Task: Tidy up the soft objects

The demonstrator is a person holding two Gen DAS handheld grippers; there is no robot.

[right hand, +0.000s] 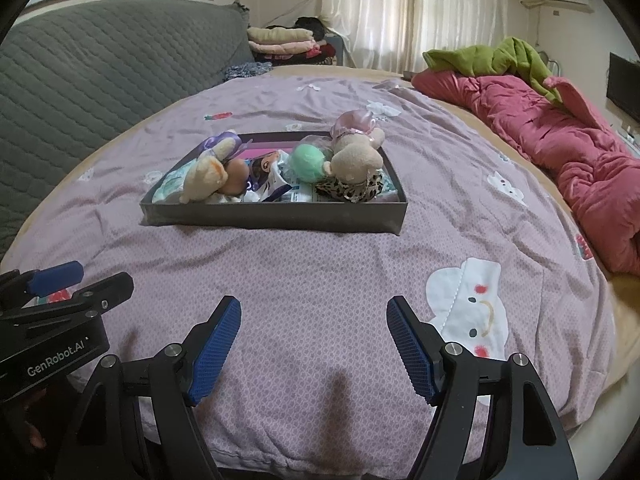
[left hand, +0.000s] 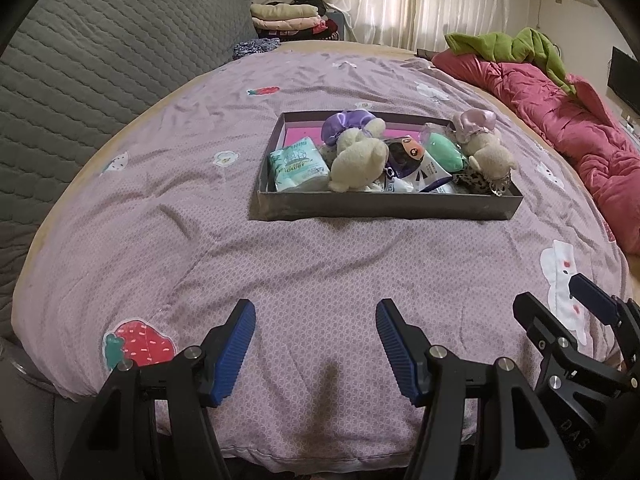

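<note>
We hold the left hand-held gripper (left hand: 316,344) and right hand-held gripper (right hand: 314,344) apart and empty at lower frame; soft toys fill the shallow dark cardboard box (left hand: 384,208) mid-frame, so tidying looks finished or unstarted.

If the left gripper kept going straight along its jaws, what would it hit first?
The left gripper, jaws open and empty, points over bare purple bedspread toward the dark tray. It would probably meet the tray's near wall first, unless it dips into the bedspread sooner; depth is hard to judge.
</note>
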